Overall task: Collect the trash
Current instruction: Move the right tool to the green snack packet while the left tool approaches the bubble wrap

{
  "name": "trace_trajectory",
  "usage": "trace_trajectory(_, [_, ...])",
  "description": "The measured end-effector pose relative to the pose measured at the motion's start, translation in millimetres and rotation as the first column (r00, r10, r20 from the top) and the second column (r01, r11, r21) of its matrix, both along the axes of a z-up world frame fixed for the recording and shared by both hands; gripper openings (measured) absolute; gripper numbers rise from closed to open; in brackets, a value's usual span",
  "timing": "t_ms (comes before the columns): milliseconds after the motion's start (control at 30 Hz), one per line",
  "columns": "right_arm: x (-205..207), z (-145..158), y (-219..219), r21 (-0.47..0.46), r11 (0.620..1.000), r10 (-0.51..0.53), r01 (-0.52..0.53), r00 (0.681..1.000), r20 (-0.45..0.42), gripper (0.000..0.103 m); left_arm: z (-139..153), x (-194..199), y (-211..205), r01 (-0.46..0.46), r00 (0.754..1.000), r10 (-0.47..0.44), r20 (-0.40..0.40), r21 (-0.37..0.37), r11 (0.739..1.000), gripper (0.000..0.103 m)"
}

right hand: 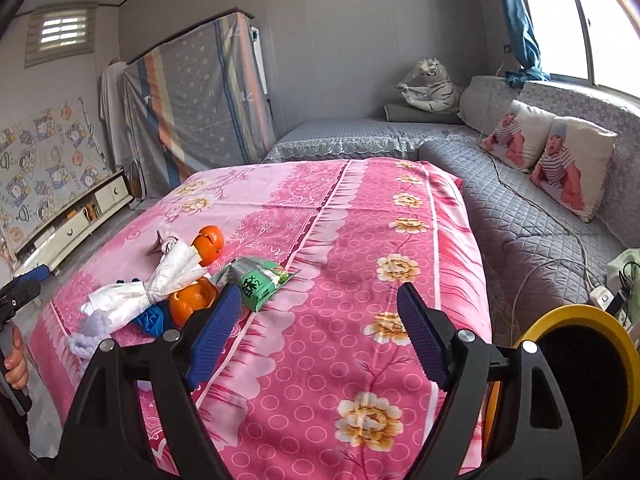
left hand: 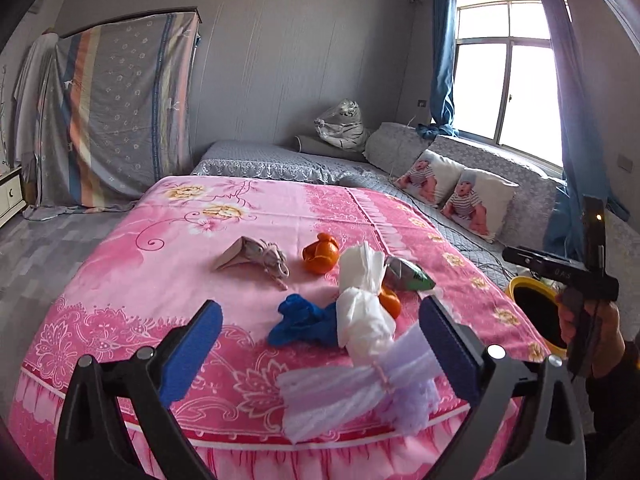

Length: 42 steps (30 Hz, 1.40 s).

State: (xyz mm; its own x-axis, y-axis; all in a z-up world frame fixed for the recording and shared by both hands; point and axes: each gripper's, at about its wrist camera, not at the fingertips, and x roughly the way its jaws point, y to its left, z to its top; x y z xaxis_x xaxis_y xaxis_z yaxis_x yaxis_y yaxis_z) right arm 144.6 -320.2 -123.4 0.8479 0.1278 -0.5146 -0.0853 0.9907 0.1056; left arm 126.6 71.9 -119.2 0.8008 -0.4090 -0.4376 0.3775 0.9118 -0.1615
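- Pink floral cloth (left hand: 168, 280) covered the bench; all trash sat on it in one loose cluster.
- Left hand-held gripper (left hand: 320, 344): jaws spread wide, nothing pressed between the blue pads. White tissue bundle (left hand: 364, 312) and pale lilac wrapper (left hand: 360, 392) lay in the gap between them, on the cloth.
- Blue glove (left hand: 300, 320) lay just left of the tissue bundle, touching it.
- Orange peel (left hand: 320, 254) sat further back; a second peel piece (right hand: 190, 300) was tucked against the tissue bundle.
- Beige crumpled paper (left hand: 252, 260) lay left of the far peel.
- Green-silver packet (right hand: 256, 280) lay flat at the cluster's right edge.
- Right hand-held gripper (right hand: 316, 340): jaws wide, empty, above bare cloth; its left pad was near the packet.
- Yellow-rimmed bin (right hand: 580, 360) stood beside the bench on the right, dark inside.
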Motion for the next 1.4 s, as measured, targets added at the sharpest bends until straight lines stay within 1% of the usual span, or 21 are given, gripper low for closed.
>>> trace_trajectory(133, [11.9, -7.7, 23.8, -0.085, 0.996, 0.036, -0.037, 0.999, -0.021, 0.077, -14.2, -5.9, 2.1, 0.042, 0.999, -0.041, -0.013, 0.027, 0.999, 0.095])
trace_trajectory(267, [23.3, -17.4, 42.5, -0.134, 0.988, 0.065, -0.071, 0.997, -0.050, 0.077, -25.3, -8.1, 0.0, 0.083, 0.996, -0.083, -0.020, 0.050, 0.995, 0.095])
trace_trajectory(567, [45.8, -27.6, 64.1, -0.203, 0.970, 0.114, -0.131, 0.989, -0.091, 0.076, -37.9, -4.6, -5.0, 0.166, 0.986, -0.163, -0.037, 0.104, 0.981, 0.095])
trace_trajectory(800, [64.4, -33.9, 70.7, -0.229, 0.959, 0.140, -0.167, 0.982, -0.129, 0.076, -44.2, 1.3, -14.0, 0.212, 0.977, -0.206, -0.062, 0.132, 0.968, 0.095])
trace_trajectory(967, [80.0, -39.7, 80.4, -0.262, 0.943, 0.166, -0.203, 0.974, -0.156, 0.077, -47.0, 8.5, -16.4, 0.235, 0.970, -0.225, -0.089, 0.120, 0.965, 0.094])
trace_trajectory(1100, [97.7, -46.3, 85.0, -0.275, 0.933, 0.182, -0.231, 0.964, -0.193, 0.077, -48.5, 16.1, -15.5, 0.258, 0.962, -0.246, -0.114, 0.096, 0.961, 0.090])
trace_trajectory(1200, [110.2, -51.3, 87.9, -0.293, 0.923, 0.193, -0.251, 0.958, -0.212, 0.077, -50.3, 19.7, -18.0, 0.294, 0.951, -0.281, -0.129, 0.095, 0.951, 0.090])
trace_trajectory(1300, [122.1, -56.9, 88.2, -0.280, 0.922, 0.200, -0.266, 0.949, -0.242, 0.077, -54.1, 20.1, -26.8, 0.343, 0.935, -0.324, -0.144, 0.137, 0.929, 0.086])
trace_trajectory(1400, [131.1, -62.1, 88.4, -0.279, 0.922, 0.199, -0.270, 0.945, -0.259, 0.076, -55.4, 19.6, -34.7, 0.370, 0.927, -0.348, -0.142, 0.177, 0.912, 0.085])
